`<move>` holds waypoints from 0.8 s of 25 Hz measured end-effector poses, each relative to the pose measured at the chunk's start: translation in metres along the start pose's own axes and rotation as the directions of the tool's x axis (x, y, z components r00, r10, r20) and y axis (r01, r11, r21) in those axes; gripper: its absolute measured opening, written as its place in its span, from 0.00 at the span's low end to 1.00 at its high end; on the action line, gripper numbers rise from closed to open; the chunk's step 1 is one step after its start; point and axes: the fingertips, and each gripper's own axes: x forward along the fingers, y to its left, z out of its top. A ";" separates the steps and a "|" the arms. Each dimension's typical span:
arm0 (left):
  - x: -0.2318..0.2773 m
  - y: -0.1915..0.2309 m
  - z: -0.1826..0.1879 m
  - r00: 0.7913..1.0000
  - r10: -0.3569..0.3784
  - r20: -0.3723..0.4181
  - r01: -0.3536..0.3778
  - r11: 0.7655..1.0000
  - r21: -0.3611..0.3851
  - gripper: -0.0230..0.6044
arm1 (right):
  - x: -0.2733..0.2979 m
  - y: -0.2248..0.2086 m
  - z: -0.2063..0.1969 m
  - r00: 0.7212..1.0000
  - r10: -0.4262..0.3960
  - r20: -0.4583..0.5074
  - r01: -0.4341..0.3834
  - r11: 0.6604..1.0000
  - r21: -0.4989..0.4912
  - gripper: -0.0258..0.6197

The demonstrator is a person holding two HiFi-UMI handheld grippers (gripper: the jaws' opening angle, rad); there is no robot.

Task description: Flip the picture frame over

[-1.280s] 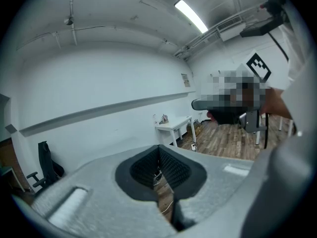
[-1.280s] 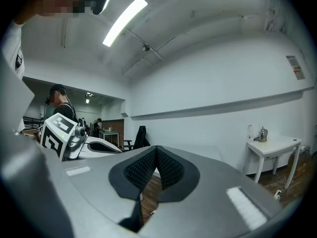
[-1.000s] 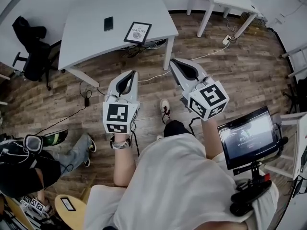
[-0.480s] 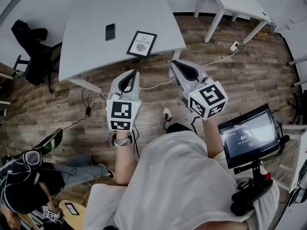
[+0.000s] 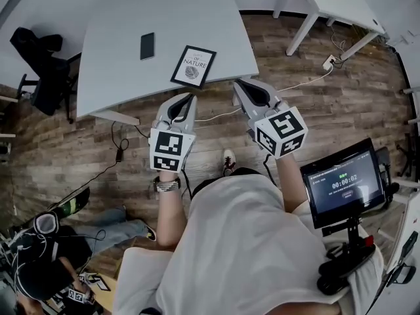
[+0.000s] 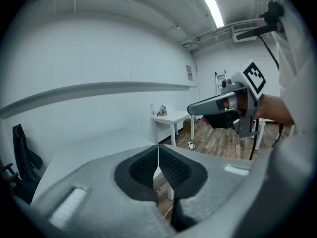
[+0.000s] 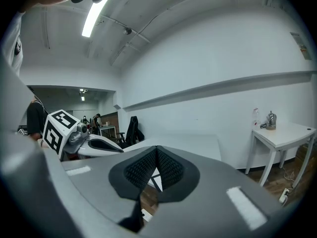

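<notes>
The picture frame [image 5: 193,66] lies face up near the front edge of the grey table [image 5: 111,71]; it is black-edged with a white print. My left gripper [image 5: 190,98] hangs over the wooden floor just short of the table edge, below the frame, jaws shut on nothing [image 6: 158,148]. My right gripper [image 5: 237,84] is level with the table's front right corner, to the right of the frame, also shut and empty [image 7: 156,148]. Each gripper shows in the other's view: the right gripper [image 6: 192,108] and the left gripper [image 7: 120,150].
A black phone [image 5: 147,45] lies on the table left of the frame. A black office chair [image 5: 38,64] stands at the left and a white side table [image 5: 336,4] at the back right. A monitor [image 5: 344,189] is at my right, and a seated person [image 5: 39,258] at the lower left.
Both grippers have moved forward to the table edge, and the table and frame now sit closer in the head view. The person at the lower left has shifted down and left.
</notes>
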 end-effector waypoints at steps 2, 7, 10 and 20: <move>0.003 0.001 -0.009 1.000 -0.001 -0.029 0.000 1.000 0.000 0.07 | 0.003 0.000 -0.004 1.000 0.004 -0.009 -0.004 1.000 0.001 0.04; 0.058 0.014 -0.026 0.992 0.008 -0.128 -0.005 1.000 0.022 0.11 | 0.032 -0.042 -0.024 0.999 0.011 -0.053 -0.010 1.000 0.025 0.04; 0.063 0.013 -0.039 0.984 -0.002 -0.180 0.010 0.999 0.044 0.14 | 0.034 -0.040 -0.036 0.997 0.018 -0.080 -0.015 0.999 0.034 0.04; 0.096 0.016 -0.087 0.954 -0.033 -0.297 0.054 0.997 0.062 0.17 | 0.050 -0.059 -0.078 0.987 -0.017 -0.163 0.029 0.997 0.074 0.04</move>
